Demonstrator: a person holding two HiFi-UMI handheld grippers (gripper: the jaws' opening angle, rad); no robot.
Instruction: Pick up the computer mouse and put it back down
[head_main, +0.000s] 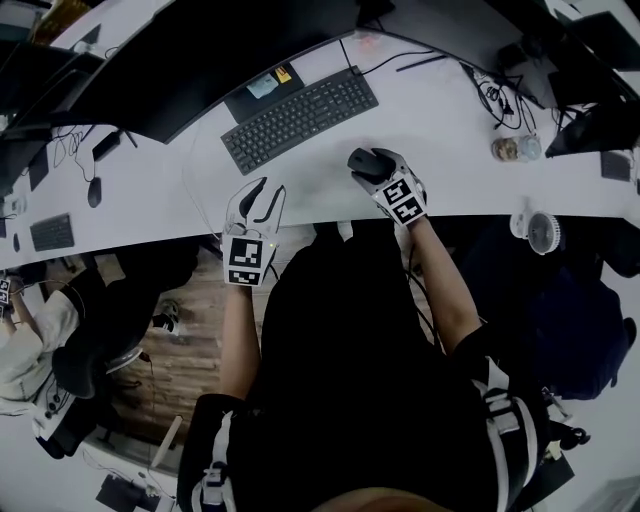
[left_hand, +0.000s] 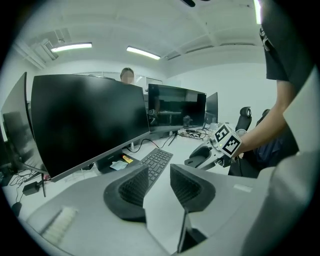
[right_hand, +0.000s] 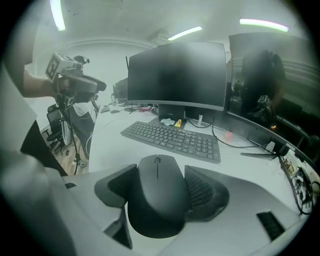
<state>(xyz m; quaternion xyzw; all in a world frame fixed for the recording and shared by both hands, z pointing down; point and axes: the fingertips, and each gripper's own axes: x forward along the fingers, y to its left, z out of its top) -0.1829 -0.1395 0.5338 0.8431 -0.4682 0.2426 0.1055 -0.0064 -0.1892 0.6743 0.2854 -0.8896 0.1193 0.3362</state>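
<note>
A dark grey computer mouse (right_hand: 159, 192) sits between the jaws of my right gripper (right_hand: 159, 189), pads pressing both its sides, held a little above the white desk (head_main: 450, 130). From the head view the mouse (head_main: 366, 163) shows at the tip of the right gripper (head_main: 372, 172), just right of the keyboard. My left gripper (head_main: 259, 200) hovers over the desk's front edge, its jaws open with nothing between them; in its own view the left gripper (left_hand: 159, 184) points at the keyboard (left_hand: 156, 162) and the right gripper with the mouse (left_hand: 201, 154) shows beyond.
A black keyboard (head_main: 298, 117) lies before a large dark monitor (head_main: 190, 60). Cables, a small jar (head_main: 506, 149) and a white round fan (head_main: 540, 231) sit to the right. Another mouse (head_main: 94, 191) and keyboard (head_main: 51, 232) lie on the left desk. A person sits behind the monitors (left_hand: 127, 76).
</note>
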